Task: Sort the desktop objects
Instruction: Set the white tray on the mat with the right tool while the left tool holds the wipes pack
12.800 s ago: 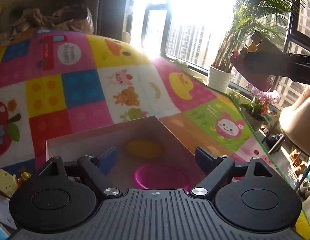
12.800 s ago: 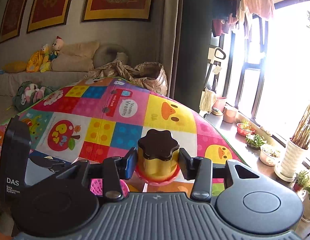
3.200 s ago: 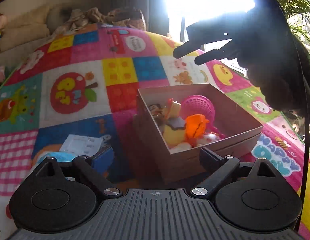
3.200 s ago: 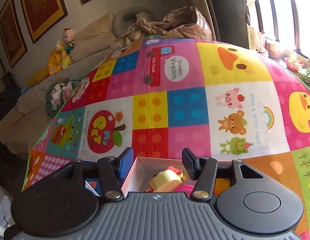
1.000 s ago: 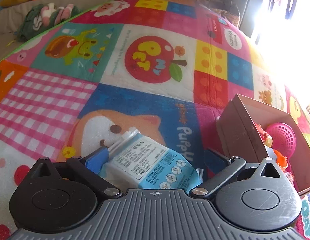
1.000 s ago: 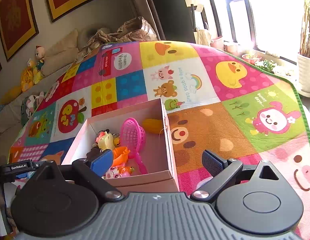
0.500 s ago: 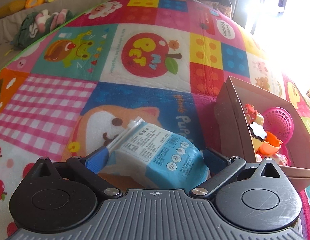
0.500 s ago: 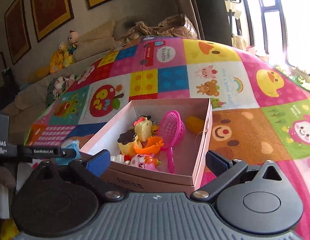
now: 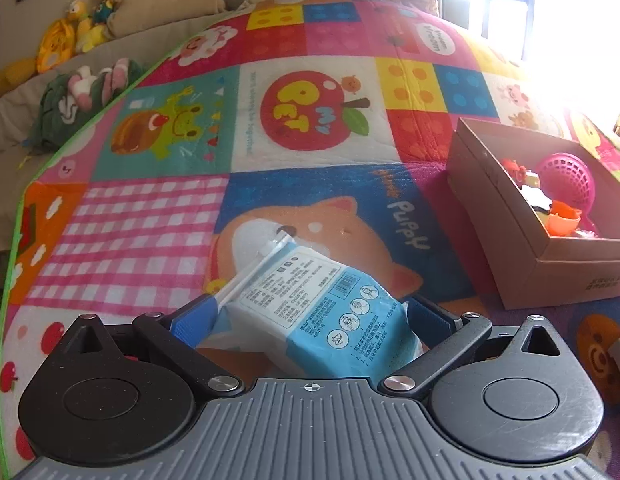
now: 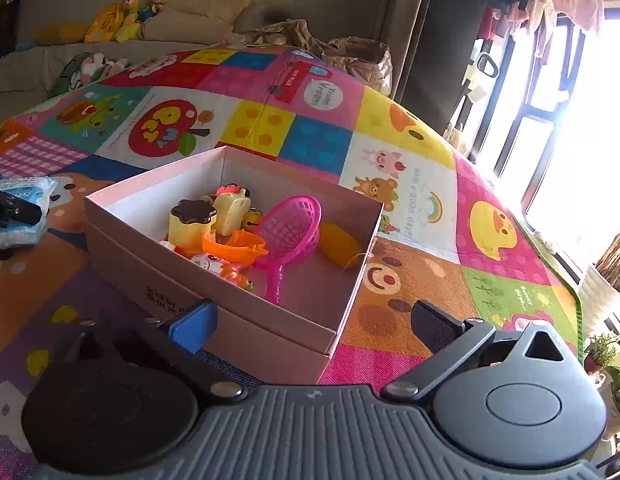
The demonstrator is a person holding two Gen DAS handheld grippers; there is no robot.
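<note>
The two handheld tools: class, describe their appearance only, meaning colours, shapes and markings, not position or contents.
The left tool and right tool look alike: a ribbed grey body with a small crosshair mark, two round black discs with triangular cut-outs, and black linkage arms on silver pivot screws. Each has a bright blue pad on its left finger and a dark textured pad on the other. No cables or sleeves show.

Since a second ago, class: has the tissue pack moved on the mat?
Yes. The tissue pack, clamped in the left gripper, is lifted and tilted, nearer the box.
</note>
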